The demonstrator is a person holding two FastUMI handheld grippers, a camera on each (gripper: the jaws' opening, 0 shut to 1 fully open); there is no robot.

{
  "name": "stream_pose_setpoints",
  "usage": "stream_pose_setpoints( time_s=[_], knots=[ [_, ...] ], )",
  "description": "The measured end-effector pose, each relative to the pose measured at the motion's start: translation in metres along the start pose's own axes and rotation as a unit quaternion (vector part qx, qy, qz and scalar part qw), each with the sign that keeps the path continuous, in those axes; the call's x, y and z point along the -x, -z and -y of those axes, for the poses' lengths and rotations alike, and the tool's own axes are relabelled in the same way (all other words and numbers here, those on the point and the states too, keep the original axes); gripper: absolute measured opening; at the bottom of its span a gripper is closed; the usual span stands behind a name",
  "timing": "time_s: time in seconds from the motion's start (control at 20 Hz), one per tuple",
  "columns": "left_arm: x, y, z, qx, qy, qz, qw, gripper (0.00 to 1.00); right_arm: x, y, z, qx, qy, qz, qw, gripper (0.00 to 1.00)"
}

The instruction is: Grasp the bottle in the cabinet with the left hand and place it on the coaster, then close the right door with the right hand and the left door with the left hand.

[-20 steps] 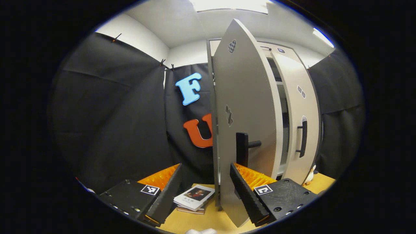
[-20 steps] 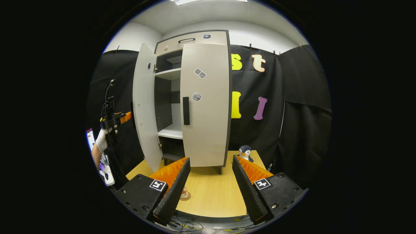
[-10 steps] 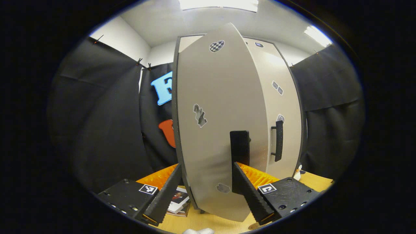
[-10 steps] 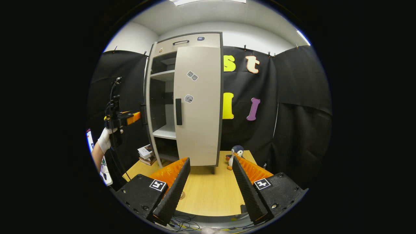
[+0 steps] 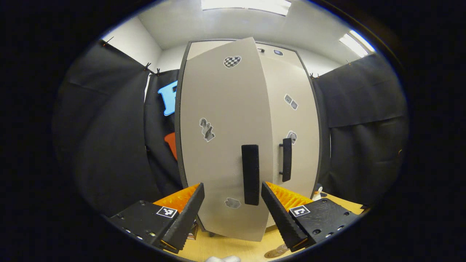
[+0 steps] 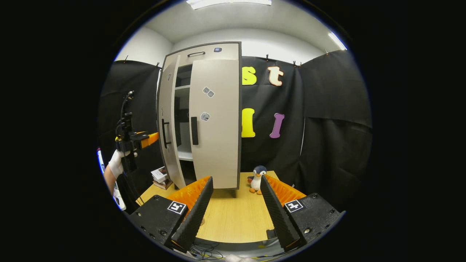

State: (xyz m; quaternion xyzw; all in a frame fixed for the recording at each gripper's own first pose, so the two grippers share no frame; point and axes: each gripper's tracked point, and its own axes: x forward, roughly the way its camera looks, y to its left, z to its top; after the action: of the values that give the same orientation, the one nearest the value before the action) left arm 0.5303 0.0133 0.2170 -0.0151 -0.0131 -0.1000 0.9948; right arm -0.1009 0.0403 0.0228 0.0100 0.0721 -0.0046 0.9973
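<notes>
Seen from the right gripper view: left gripper [image 6: 151,137], in a white-gloved hand [image 6: 115,162], beside the pale grey left door [image 6: 167,123] with its black bar handle [image 6: 165,133]; jaw gap not discernible there. Swung nearly shut since 0.5 s before, 1 narrow gap remaining beside the closed right door [image 6: 215,120]. Right gripper [image 6: 236,207] spread wide above the wooden table [image 6: 233,214], holding nothing.

Bright ceiling panels [image 5: 246,4], sharp focus, strong fisheye edge bending
</notes>
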Motion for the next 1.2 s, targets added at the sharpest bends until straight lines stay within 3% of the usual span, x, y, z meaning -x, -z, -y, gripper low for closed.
stream_pose_setpoints(
  time_s=[0.3, 0.7, 1.0, 1.05, 1.2],
  knots=[
    [0.062, -0.027, 0.006, 0.011, -0.004, 0.034, 0.999, 0.95, -0.007, -0.009, -0.026, -0.009, -0.023, 0.014, 1.000, 0.81],
    [0.140, -0.005, -0.008, -0.001, -0.056, 0.019, 0.998, 0.95, -0.018, -0.019, -0.055, -0.018, -0.044, 0.044, 0.998, 0.81],
    [0.173, 0.016, -0.026, 0.012, -0.092, -0.003, 0.996, 0.96, -0.028, -0.008, -0.077, -0.011, -0.062, 0.044, 0.997, 0.81],
    [0.176, 0.017, -0.029, 0.010, -0.100, -0.008, 0.995, 0.96, -0.030, -0.007, -0.079, -0.012, -0.065, 0.042, 0.997, 0.77],
    [0.182, 0.019, -0.036, 0.009, -0.114, -0.014, 0.993, 0.95, -0.035, -0.005, -0.088, -0.016, -0.076, 0.038, 0.996, 0.81]
  ],
)
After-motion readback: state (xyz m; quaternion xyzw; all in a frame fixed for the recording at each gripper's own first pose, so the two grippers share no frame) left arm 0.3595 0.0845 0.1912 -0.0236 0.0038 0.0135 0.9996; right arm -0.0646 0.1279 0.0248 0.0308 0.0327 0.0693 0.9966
